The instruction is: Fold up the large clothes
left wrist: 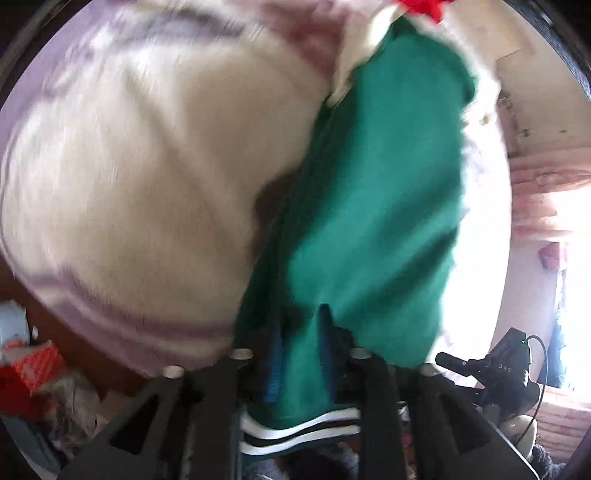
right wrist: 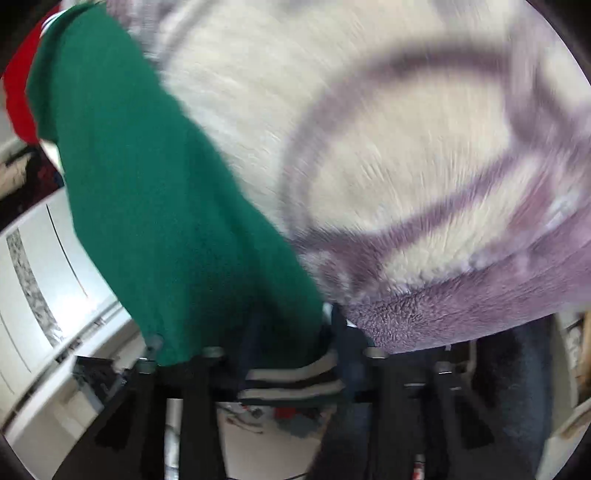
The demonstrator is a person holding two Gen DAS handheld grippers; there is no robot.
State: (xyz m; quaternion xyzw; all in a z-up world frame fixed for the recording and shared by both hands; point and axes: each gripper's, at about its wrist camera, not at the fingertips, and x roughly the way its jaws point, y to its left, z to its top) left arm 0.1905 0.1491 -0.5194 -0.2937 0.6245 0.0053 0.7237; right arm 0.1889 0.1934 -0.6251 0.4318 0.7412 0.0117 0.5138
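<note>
A green garment with a black-and-white striped hem hangs over a cream and lilac fleece blanket. My left gripper is shut on the green cloth just above the hem, which fills the gap between its blue pads. In the right wrist view the same green garment runs down from the upper left. My right gripper is shut on it near the bunched striped hem. The fleece blanket fills the upper right. Both views are motion-blurred.
Red cloth shows beyond the garment's far end, also red cloth. Cluttered items lie at lower left. A black device with a cable sits at lower right. White drawers stand left; dark denim is below right.
</note>
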